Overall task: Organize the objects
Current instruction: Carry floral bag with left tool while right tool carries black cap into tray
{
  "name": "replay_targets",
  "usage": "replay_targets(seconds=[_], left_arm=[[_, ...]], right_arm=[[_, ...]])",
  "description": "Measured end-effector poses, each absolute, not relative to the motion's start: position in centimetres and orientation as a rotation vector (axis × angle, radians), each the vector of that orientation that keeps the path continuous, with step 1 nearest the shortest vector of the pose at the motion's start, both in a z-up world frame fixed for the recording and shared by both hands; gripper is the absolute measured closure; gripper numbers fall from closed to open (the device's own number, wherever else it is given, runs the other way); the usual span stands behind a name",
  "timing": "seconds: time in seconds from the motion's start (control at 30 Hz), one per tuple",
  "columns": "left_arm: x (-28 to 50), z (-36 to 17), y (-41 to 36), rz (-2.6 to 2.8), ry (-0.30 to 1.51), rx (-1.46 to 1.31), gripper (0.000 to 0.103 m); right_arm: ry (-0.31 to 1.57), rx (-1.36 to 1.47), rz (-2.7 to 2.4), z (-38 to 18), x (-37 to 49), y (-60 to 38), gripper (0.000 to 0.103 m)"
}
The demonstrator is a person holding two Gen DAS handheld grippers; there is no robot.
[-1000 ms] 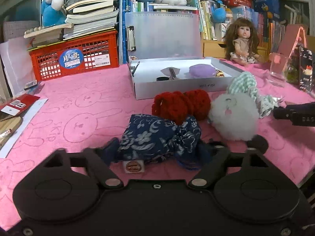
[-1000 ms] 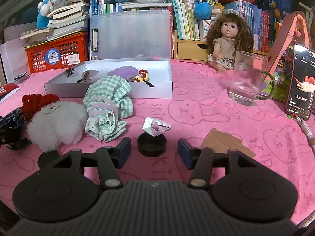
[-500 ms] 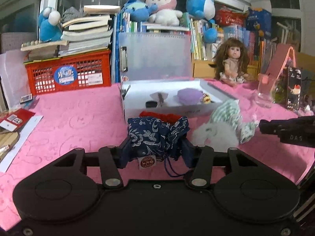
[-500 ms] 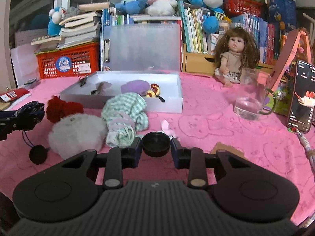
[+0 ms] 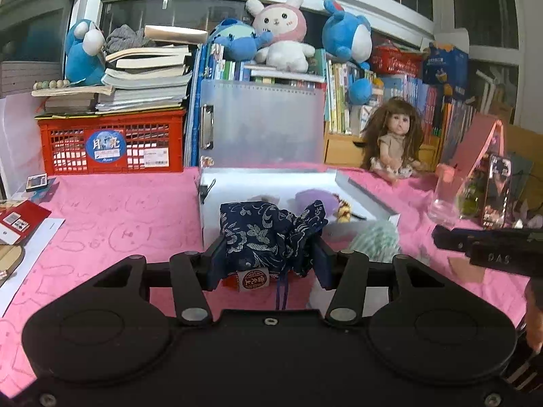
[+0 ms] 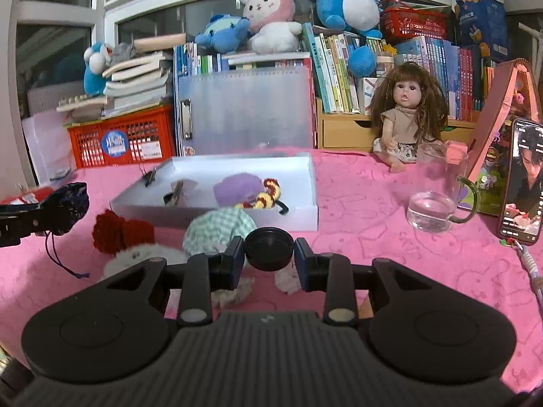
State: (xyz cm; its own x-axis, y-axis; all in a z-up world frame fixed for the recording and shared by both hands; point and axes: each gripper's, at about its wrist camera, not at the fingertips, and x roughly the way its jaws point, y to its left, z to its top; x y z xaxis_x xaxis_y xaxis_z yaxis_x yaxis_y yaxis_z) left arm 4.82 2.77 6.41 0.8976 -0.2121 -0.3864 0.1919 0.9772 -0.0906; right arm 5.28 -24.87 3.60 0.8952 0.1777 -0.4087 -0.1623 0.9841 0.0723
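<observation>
Doll (image 6: 405,118) beside glass mug (image 6: 437,193)

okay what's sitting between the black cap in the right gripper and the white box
In the right wrist view, a green checked cloth bundle lies between the black cap and the white box, close against the box's front wall.

navy floral pouch (image 5: 268,234), black cap (image 6: 269,249), perhaps green-checked cloth (image 6: 220,227)

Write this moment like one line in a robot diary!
left gripper: shut on blue pouch, lifted | right gripper: shut on black lid, lifted | white box: open, ahead
</observation>
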Motion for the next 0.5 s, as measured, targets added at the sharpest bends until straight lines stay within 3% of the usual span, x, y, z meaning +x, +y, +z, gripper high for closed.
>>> replay_targets(seconds=[0.5], left_arm=[[6.8, 8.1, 2.6, -0.223, 0.397, -0.094, 0.054]], right_arm=[[0.396, 0.066, 0.178, 4.9, 6.5, -25.4, 0.066]])
